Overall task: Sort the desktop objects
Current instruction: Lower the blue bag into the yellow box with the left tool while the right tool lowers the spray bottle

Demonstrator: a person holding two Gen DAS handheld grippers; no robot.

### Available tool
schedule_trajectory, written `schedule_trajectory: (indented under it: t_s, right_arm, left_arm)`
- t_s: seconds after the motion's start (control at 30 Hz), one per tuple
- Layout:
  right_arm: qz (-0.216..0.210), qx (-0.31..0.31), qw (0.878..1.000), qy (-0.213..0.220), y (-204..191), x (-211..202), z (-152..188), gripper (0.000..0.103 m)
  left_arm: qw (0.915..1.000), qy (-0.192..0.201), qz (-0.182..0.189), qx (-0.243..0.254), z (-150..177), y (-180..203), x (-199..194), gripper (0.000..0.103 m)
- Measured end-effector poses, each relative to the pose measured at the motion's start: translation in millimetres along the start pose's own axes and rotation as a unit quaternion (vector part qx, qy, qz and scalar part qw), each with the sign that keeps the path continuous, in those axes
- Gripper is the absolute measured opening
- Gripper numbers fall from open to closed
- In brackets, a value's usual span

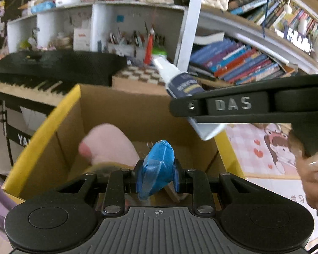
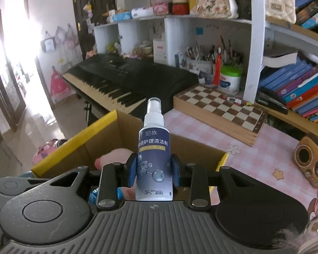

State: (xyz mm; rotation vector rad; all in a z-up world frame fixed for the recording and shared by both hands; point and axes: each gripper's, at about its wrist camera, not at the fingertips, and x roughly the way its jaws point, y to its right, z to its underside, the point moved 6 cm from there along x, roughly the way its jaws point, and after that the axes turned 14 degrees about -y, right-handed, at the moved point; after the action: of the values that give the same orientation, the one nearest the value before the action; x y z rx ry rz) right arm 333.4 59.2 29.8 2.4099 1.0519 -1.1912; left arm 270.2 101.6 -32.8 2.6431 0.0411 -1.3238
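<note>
Both fingers clamped, left [image 1: 156, 174] on blue wrapped item [image 1: 159, 163], right [image 2: 153, 174] on spray bottle [image 2: 153, 148], above open box [image 1: 53, 116].

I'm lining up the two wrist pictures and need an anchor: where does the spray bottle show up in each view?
Left wrist view: the spray bottle sits upper centre-right, tilted, held in the right gripper, above the cardboard box.
Right wrist view: the bottle stands upright at centre, between that gripper's blue fingers.
Shared landmark: the chessboard beyond the box.
</note>
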Motion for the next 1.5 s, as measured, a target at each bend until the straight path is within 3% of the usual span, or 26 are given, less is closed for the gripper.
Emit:
schedule_trajectory:
  t_s: [0.2, 0.43, 0.53, 0.6, 0.73, 0.83, 1.03, 1.23, 1.5]
  right_arm:
    - [-0.009, -0.014, 1.000, -0.026, -3, 22, 5, 0.031]
    - [-0.012, -0.024, 0.998, -0.051, -1, 40, 14, 0.031]
    - [-0.014, -0.031, 0.997, -0.062, -1, 46, 16, 0.031]
    - [-0.017, -0.035, 0.997, -0.071, -2, 50, 18, 0.031]
    - [-0.021, -0.060, 0.994, -0.087, -4, 55, 22, 0.031]
    - [-0.024, -0.074, 0.993, -0.094, -6, 56, 24, 0.030]
    - [-0.036, -0.097, 0.988, -0.111, -14, 58, 26, 0.030]
    - [-0.035, -0.127, 0.980, -0.146, -23, 68, 32, 0.031]
    - [-0.025, -0.146, 0.975, -0.164, -29, 73, 39, 0.031]
  left_arm:
    - [0.9996, -0.026, 0.012, 0.002, 2, 4, 15, 0.025]
    - [0.9956, -0.078, 0.018, 0.050, 13, 21, 34, 0.026]
    - [0.9967, -0.064, 0.017, 0.048, 14, 20, 29, 0.029]
    - [0.9985, -0.033, 0.005, 0.044, 14, 16, 17, 0.033]
    - [0.9985, 0.026, -0.020, 0.043, 20, 10, -16, 0.059]
    - [0.9978, 0.050, -0.029, 0.032, 27, 2, -33, 0.065]
    - [0.9978, 0.054, -0.038, 0.004, 37, -13, -46, 0.071]
    - [0.9951, 0.062, -0.062, 0.046, 45, 0, -50, 0.081]
    - [0.9950, 0.067, -0.057, 0.048, 48, 2, -54, 0.088]
